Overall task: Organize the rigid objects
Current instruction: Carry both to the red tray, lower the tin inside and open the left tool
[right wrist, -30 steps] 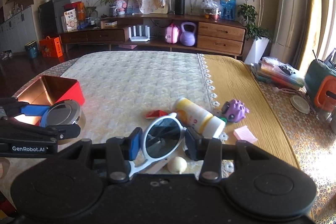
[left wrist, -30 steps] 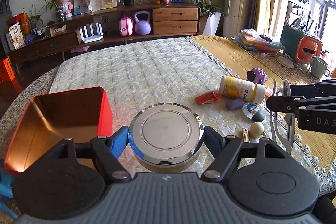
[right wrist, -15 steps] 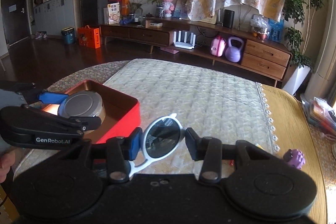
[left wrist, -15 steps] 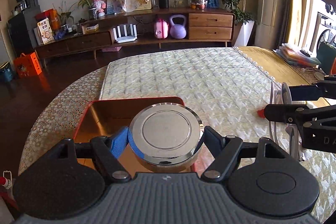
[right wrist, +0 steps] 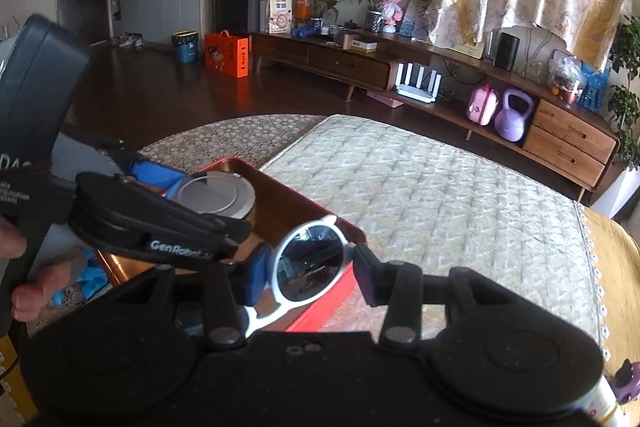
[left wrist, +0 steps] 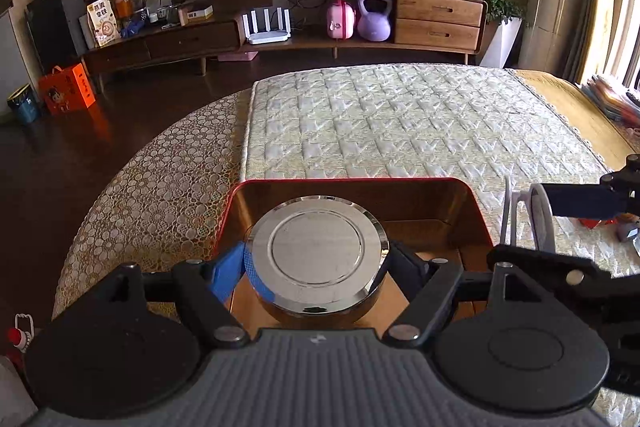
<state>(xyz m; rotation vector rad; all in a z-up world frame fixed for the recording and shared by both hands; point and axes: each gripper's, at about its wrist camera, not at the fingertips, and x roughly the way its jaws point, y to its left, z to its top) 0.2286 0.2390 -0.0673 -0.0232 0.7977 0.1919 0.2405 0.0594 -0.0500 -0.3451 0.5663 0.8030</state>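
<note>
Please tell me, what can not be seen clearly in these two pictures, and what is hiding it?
- Left wrist view: the floor of the red tin is mostly covered by the round metal case in the left gripper.
- Left wrist view: the sunglasses show edge-on only.
- Right wrist view: their second lens is hidden behind the right gripper.
- Right wrist view: the person's hand is cut off by the edge.

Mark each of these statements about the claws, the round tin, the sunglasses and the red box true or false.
1. The left claw grips a round silver tin. True.
2. The tin is held above the open red box. True.
3. The right claw is empty. False: it grips white-framed sunglasses.
4. The red box has its lid on. False: it is open, its gold inside showing.
5. The sunglasses lie inside the box. False: they are in the right claw, at its edge.
</note>
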